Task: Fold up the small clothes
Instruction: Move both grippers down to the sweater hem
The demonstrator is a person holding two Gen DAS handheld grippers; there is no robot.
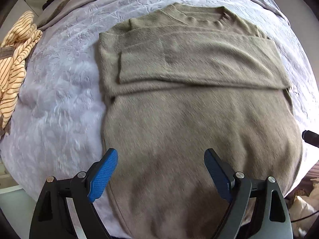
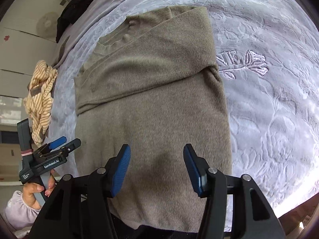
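My left gripper's (image 1: 161, 171) blue fingers (image 1: 103, 176) stand wide apart with nothing between them, hanging over the lower body of the sweater (image 1: 195, 107). The right gripper (image 2: 157, 169) is parted less widely and also holds nothing; its pads (image 2: 120, 171) are clear of the knit below.

I have open blanket (image 2: 269, 109) from one to five o'clock of the sweater in the right view, where embroidered letters and a leaf sprig (image 2: 247, 63) sit just beside the folded sleeve. At nine o'clock a striped yellow garment (image 2: 40, 99) lies bunched near the bed's edge, apart from the sweater. Dark clothes (image 2: 79, 6) lie at eleven o'clock, far off.

The sweater is olive-brown, lying flat on the pale embossed blanket, collar (image 1: 217, 20) at twelve o'clock. Its sleeves are folded across the chest, making a band with a straight lower edge. The hem reaches toward six o'clock, under my grippers.

In the right view, the person's hand (image 2: 36, 191), in a pale gathered cuff, grips the left tool's handle at eight o'clock, beside the sweater's left edge.
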